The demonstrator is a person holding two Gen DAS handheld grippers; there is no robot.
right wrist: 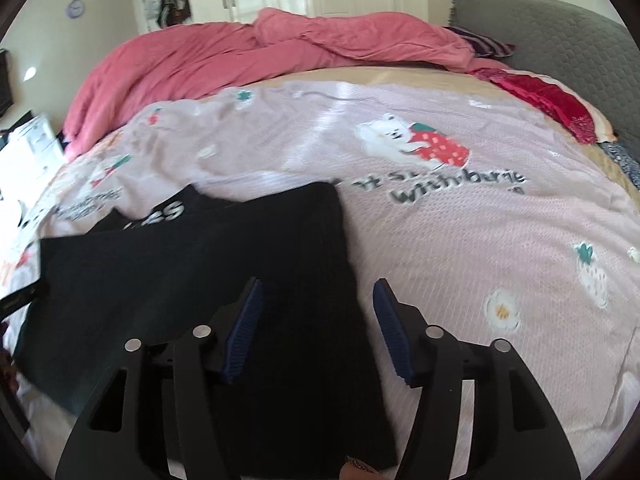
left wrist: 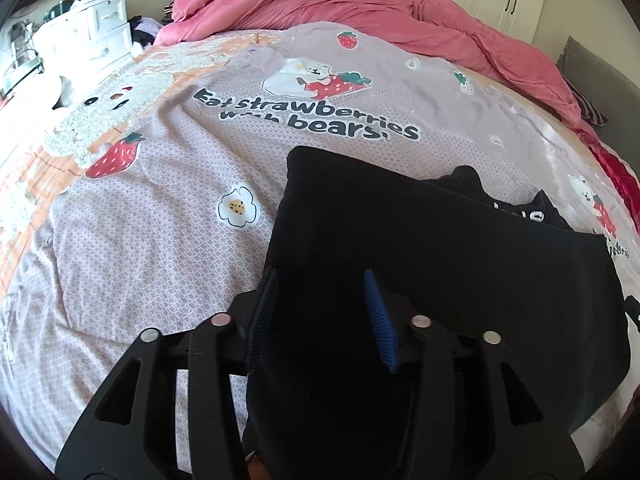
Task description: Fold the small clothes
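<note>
A black garment point(left wrist: 420, 240) lies partly folded on the pink strawberry-print bedspread point(left wrist: 160, 248). White lettering shows on the layer underneath, at its far edge. My left gripper point(left wrist: 322, 280) is open, and its blue pads straddle the garment's left near edge. In the right wrist view the same black garment point(right wrist: 200, 272) fills the lower left. My right gripper point(right wrist: 318, 286) is open, with its left pad over the cloth and its right pad point(right wrist: 390, 320) over the bedspread just past the garment's right edge.
A crumpled pink duvet point(left wrist: 360, 4) is piled at the far side of the bed. A grey headboard cushion point(right wrist: 560, 52) and red cloth point(right wrist: 548, 100) lie at the right. White drawers point(left wrist: 88, 28) stand left of the bed, wardrobes behind.
</note>
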